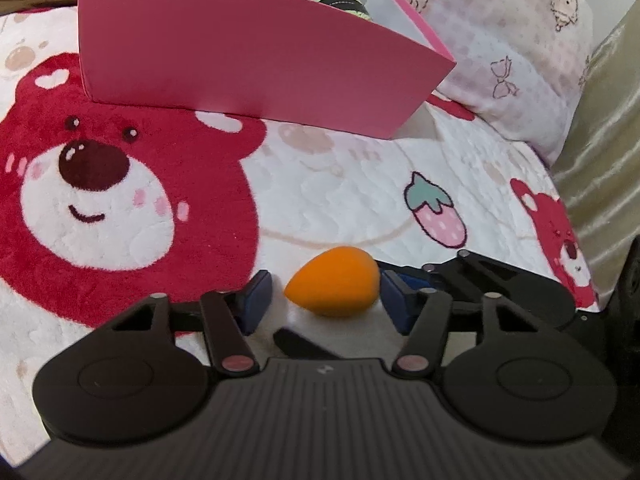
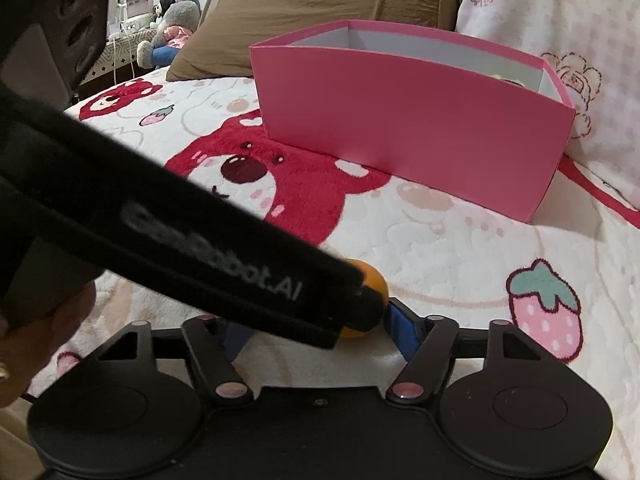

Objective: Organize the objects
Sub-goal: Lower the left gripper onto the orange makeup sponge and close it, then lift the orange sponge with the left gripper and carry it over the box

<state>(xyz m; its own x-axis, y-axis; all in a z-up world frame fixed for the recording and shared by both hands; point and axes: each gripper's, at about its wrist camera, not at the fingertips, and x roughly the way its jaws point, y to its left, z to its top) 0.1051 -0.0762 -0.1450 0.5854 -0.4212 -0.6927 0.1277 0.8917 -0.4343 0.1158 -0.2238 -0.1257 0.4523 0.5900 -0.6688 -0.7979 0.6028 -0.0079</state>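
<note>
Smooth egg-shaped orange sponge (image 1: 334,280) on fleecy bear-print bed cover (image 1: 320,184), between left gripper (image 1: 325,293) fingers, half-spread, not visibly touching; right gripper (image 2: 320,330) grip unclear. Matte pink cardboard box (image 1: 248,56) behind.

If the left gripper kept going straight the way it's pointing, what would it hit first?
Most likely the orange sponge egg, lying on the blanket between the left gripper fingers.

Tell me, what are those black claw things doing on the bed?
A person holds a gripper in each hand. The left gripper straddles an orange egg-shaped sponge lying on the bear blanket; its right pad touches, the left does not. The right gripper is crowded close beside it. The pink box waits behind.
</note>
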